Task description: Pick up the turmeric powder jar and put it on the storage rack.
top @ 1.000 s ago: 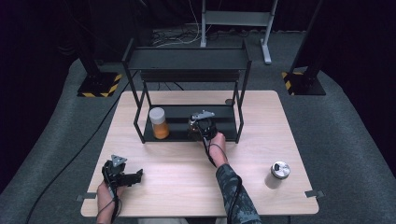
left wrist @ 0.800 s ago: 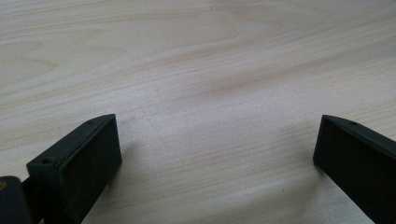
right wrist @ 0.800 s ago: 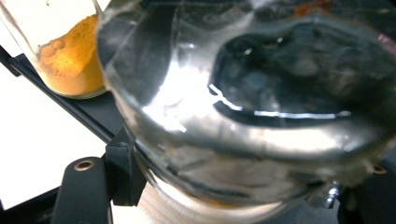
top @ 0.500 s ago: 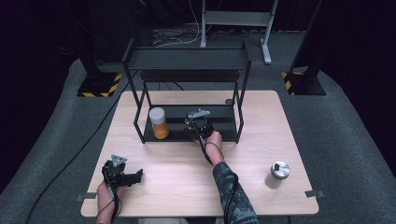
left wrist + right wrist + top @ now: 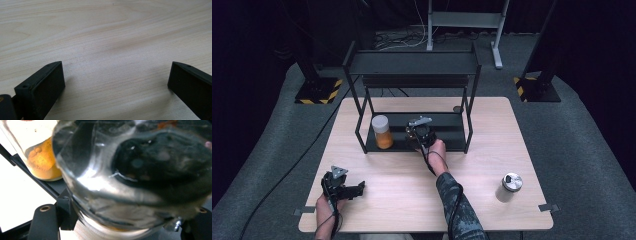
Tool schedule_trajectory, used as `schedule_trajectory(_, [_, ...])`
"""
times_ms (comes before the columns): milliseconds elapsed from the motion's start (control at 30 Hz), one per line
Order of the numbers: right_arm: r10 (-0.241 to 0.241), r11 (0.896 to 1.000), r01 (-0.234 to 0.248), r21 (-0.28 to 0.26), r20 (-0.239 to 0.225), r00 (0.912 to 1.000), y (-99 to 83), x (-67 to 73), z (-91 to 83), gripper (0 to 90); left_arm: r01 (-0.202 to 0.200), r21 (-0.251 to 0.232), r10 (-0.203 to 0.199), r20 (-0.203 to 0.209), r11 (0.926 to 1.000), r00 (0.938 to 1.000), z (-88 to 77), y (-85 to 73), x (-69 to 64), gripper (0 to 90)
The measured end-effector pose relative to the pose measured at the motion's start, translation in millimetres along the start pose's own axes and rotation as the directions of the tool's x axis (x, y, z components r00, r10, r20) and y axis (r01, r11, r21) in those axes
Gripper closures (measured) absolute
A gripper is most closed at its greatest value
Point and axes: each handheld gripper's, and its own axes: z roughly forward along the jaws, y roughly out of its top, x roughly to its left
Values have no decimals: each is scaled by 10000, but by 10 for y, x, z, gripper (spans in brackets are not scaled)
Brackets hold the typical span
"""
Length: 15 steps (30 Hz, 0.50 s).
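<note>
A light wooden table [image 5: 492, 165] stands on grey carpet [image 5: 582, 150]. On the table, near its right front corner, a small metal can [image 5: 509, 187] stands upright, well apart from everything else. Far behind the table there is a grey metal stand [image 5: 464, 20]. Two black bases with yellow-black stripes, one at far left [image 5: 318, 91] and one at far right [image 5: 534, 89], rest on the carpet.

Rack [image 5: 412, 64]: on the table [image 5: 492, 150], toward its far edge.
Powder jar [image 5: 382, 132]: on the rack's bottom shelf, left end.
Right gripper [image 5: 421, 134]: at that shelf's front, right of the jar, gripping a clear jar [image 5: 130, 175].
Tin [image 5: 509, 187]: near the table's right edge.
Left gripper [image 5: 343, 186]: near-left corner.
</note>
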Motion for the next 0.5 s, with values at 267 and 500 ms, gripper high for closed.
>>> schedule_trajectory(267, [-92,10000,92,-14,-22,10000,35,26,32,303,1,-2,-1,-1,10000,10000,0,0,0,4])
schedule_trajectory(500, [-186,9998,186,2,-56,9998,65,66,67,303,1,-1,-1,-1,10000,10000,0,0,0,3])
